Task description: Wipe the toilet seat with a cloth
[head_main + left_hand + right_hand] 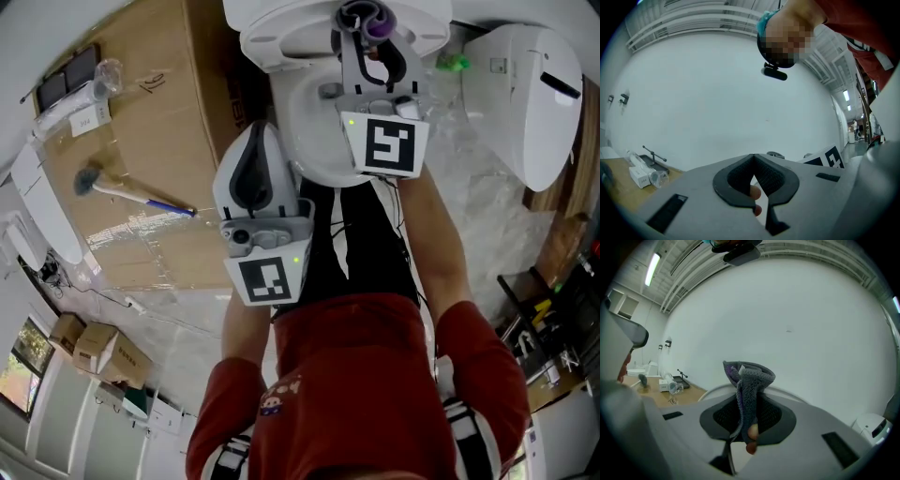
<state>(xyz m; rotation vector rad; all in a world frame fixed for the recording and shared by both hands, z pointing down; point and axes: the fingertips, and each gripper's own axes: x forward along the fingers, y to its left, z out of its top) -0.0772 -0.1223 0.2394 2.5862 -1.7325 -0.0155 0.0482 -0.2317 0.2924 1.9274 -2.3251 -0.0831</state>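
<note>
The right gripper (748, 414) has its jaws clamped on a bunched fold of the grey-purple cloth (750, 380), which is soft, light and limp and so best pinched mid-bundle as here, over what seems to be the toilet seat (302, 141), while the left gripper (753, 174) has its jaws together on nothing.

Bunched grey-purple cloth (749, 380) pinched in the right tool (747, 416), over the white toilet seat (305, 131)

The cloth (749, 380) is grey knit with purple; the toilet (281, 37) is white; the upper-left cardboard (159, 112) is brown.
</note>
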